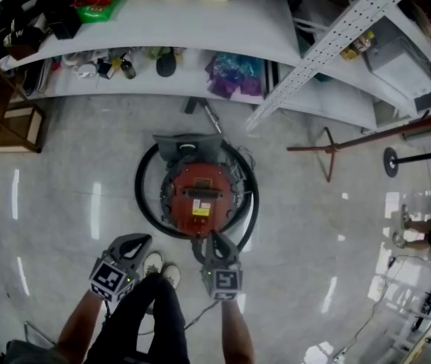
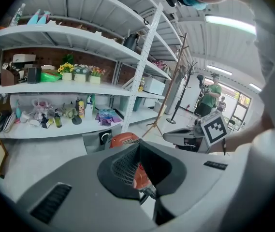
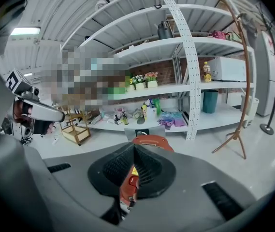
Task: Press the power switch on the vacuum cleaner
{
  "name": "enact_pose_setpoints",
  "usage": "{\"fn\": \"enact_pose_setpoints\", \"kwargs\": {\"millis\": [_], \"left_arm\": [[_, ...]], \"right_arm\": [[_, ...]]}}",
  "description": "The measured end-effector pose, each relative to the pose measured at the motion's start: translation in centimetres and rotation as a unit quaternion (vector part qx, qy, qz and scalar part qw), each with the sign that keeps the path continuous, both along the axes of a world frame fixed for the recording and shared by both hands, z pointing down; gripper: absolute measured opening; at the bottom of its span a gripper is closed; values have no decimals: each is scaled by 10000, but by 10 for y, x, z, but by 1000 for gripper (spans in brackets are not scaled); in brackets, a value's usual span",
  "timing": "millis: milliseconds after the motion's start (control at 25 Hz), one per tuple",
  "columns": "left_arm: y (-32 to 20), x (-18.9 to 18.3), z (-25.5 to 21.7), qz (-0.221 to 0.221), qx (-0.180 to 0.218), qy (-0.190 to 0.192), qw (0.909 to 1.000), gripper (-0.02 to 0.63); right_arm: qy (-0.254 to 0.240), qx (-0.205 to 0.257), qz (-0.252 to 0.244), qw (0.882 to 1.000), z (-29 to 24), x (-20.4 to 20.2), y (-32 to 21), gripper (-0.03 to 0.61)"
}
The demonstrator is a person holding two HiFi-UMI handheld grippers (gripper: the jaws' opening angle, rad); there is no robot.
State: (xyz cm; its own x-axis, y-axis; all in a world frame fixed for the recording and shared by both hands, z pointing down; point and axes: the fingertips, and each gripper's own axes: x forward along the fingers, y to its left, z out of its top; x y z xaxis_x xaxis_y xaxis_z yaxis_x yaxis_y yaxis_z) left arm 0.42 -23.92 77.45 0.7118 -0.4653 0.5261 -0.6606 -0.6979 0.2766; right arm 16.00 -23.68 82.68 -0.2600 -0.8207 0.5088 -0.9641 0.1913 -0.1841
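A round red vacuum cleaner (image 1: 200,196) stands on the pale floor, ringed by its black hose (image 1: 141,196). A dark grille and a yellow label are on its top; I cannot make out the switch itself. My right gripper (image 1: 213,236) is shut and empty, its tip over the vacuum's near edge. My left gripper (image 1: 141,240) is shut and empty too, off the vacuum's near left side. In the left gripper view the red body (image 2: 123,139) shows beyond the closed jaws (image 2: 138,147). In the right gripper view the vacuum (image 3: 149,140) lies just past the closed jaws (image 3: 134,145).
White shelves (image 1: 200,21) behind the vacuum hold bottles (image 1: 126,65), flower pots and a purple packet (image 1: 234,74). A wooden coat stand (image 1: 329,152) lies to the right, a wooden crate (image 1: 14,123) to the left. My shoes (image 1: 162,268) are close behind the grippers. A person (image 2: 213,96) stands far right.
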Motion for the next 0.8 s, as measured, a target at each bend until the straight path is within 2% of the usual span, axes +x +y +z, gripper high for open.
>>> {"fn": "enact_pose_setpoints", "kwargs": {"millis": [200, 560, 800], "left_arm": [[0, -3, 2, 148, 89, -93, 9998, 9], [-4, -11, 7, 50, 192, 56, 9998, 9], [-1, -17, 25, 61, 266, -1, 9996, 9]], "right_arm": [[21, 4, -57, 10000, 16, -3, -4, 12], [109, -32, -26, 9999, 47, -3, -8, 12], [118, -14, -42, 9999, 75, -7, -11, 12]]}}
